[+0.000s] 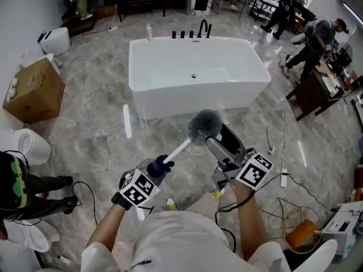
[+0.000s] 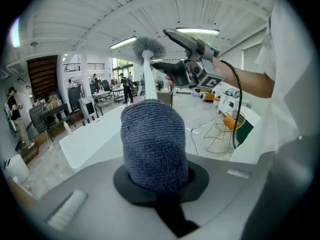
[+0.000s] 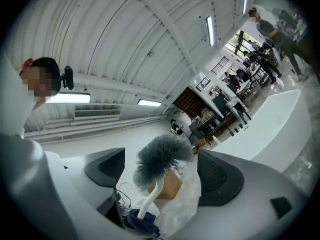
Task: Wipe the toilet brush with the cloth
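The toilet brush has a grey bristle head (image 1: 204,124) and a white handle (image 1: 180,148) and is held up over the floor in front of the bathtub. A dark blue cloth (image 1: 160,165) is wrapped round the low end of the handle, and my left gripper (image 1: 157,170) is shut on it. In the left gripper view the cloth (image 2: 154,144) fills the jaws, with the brush head (image 2: 148,46) above it. My right gripper (image 1: 218,136) is open beside the head. In the right gripper view the brush head (image 3: 162,159) sits between its wide-apart jaws without touching the pads (image 3: 218,176).
A white bathtub (image 1: 147,89) stands ahead on the marble floor. A cardboard box (image 1: 34,89) and a toilet (image 1: 28,146) are at the left, with a person's legs (image 1: 34,188) near them. A wire basket (image 1: 298,228) and cables (image 1: 283,177) lie at the right. Several people work at the back right.
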The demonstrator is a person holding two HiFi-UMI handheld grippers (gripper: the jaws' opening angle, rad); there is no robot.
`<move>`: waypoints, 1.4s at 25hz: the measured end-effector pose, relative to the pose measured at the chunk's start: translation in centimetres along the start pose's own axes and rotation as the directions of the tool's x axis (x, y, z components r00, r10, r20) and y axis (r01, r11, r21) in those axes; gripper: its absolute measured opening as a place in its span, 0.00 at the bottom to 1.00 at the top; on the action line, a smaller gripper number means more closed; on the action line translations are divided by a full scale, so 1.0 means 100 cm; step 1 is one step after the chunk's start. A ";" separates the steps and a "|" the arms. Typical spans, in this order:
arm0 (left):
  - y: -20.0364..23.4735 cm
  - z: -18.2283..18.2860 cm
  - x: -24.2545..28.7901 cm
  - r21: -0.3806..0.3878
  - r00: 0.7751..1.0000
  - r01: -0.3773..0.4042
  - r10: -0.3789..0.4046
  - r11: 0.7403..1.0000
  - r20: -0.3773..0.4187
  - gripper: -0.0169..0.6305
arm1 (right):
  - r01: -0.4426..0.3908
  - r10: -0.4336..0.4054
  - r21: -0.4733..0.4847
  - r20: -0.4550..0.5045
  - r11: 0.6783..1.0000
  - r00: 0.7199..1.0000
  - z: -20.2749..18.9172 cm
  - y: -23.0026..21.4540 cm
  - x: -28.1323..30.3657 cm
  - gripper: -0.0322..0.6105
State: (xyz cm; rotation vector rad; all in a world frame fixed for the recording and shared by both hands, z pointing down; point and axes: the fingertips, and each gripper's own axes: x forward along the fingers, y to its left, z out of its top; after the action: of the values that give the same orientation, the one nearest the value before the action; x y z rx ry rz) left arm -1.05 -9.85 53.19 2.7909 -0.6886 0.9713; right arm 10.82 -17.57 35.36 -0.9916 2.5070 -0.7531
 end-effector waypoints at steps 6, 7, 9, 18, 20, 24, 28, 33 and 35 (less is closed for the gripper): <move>-0.016 -0.003 0.006 0.039 0.995 0.094 -0.093 0.995 -0.025 0.06 | 0.025 -0.026 -0.021 -0.029 0.999 0.999 -0.007 -0.015 0.005 0.70; -0.017 -0.006 0.005 0.016 0.994 0.108 -0.108 0.994 -0.025 0.06 | 0.041 -0.042 -0.039 -0.039 0.998 0.998 -0.008 -0.018 0.002 0.58; -0.017 -0.010 0.003 -0.013 0.991 0.130 -0.131 0.991 -0.031 0.07 | 0.060 -0.065 -0.079 -0.064 0.995 0.996 -0.011 -0.020 -0.003 0.43; -0.018 -0.008 0.010 -0.007 0.981 0.190 -0.190 0.982 -0.033 0.08 | 0.121 -0.123 -0.033 -0.052 0.992 0.991 -0.015 -0.028 -0.013 0.29; -0.017 -0.008 0.012 -0.011 0.981 0.190 -0.191 0.982 -0.032 0.08 | 0.132 -0.133 -0.027 -0.045 0.991 0.990 -0.015 -0.031 -0.014 0.27; -0.015 -0.010 0.015 -0.015 0.981 0.188 -0.188 0.982 -0.042 0.08 | 0.140 -0.140 -0.003 -0.031 0.990 0.990 -0.017 -0.034 -0.018 0.25; -0.024 -0.006 0.019 -0.007 0.982 0.188 -0.188 0.982 -0.025 0.08 | 0.160 -0.159 0.005 -0.020 0.987 0.987 -0.018 -0.035 -0.028 0.24; -0.027 -0.006 0.017 -0.030 0.981 0.190 -0.191 0.981 -0.033 0.08 | 0.181 -0.183 -0.063 -0.022 0.981 0.983 -0.014 -0.029 -0.030 0.22; -0.029 -0.007 0.016 -0.040 0.981 0.189 -0.190 0.981 -0.032 0.09 | 0.195 -0.198 -0.093 -0.025 0.976 0.980 -0.016 -0.029 -0.033 0.08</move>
State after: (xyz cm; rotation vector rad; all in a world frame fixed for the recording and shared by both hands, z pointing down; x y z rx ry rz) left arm 0.91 -7.71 54.87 2.7383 -0.4213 0.9586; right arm 13.87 -16.52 38.72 -1.2839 2.5166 -0.7232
